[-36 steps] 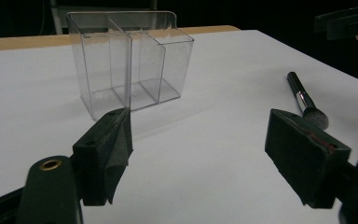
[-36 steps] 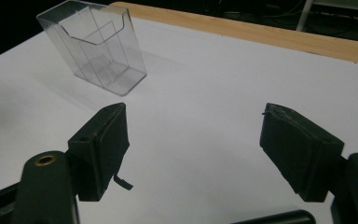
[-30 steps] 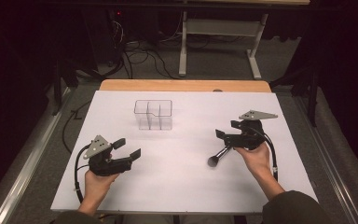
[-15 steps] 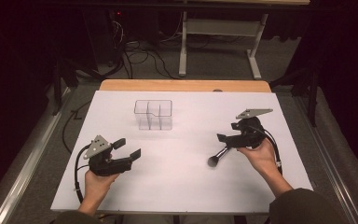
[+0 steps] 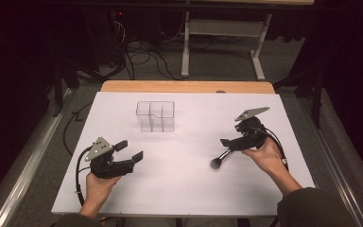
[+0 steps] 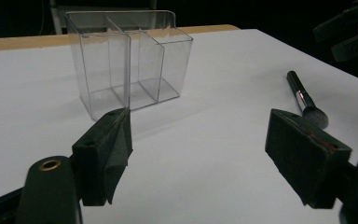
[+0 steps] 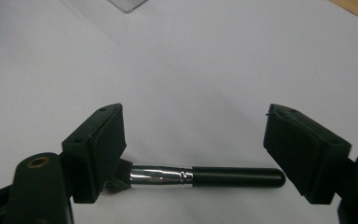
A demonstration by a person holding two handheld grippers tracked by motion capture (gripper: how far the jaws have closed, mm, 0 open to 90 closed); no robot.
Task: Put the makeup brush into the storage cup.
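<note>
Between the earlier high view and this one little has shifted: the right gripper (image 5: pixel 230 145) has drawn slightly back from the makeup brush (image 5: pixel 221 158), and its jaws have just been opening, with the brush lying between them untouched by either pad. That brush rests flat on the white table sheet (image 5: pixel 184 189), well apart from the clear organizer (image 5: pixel 155 116), toward the person's side and to the organizer's right. Its dark bristle head points toward the near edge, its black handle runs back toward the right gripper. In the right gripper view the brush (image 7: pixel 200 177) lies crosswise between the two jaws, silver ferrule next to the left jaw, rounded handle end just short of the right one; both pads stand clear of it, so the fingers are wide apart and hold nothing.

From the left gripper view the brush (image 6: pixel 305 101) shows to the right of the organizer (image 6: pixel 129 58), bristle end nearest the camera. The organizer stands upright, a transparent box with inner dividers forming several compartments.

Nearer the person than the organizer and to its left, the left gripper (image 5: pixel 129 151) hovers over the sheet in the left hand (image 5: pixel 98 185). Its fingers are spread wide with nothing between them, and they point toward the organizer. The right hand (image 5: pixel 263 154) grips its tool from behind, cable trailing past the wrist.
</note>
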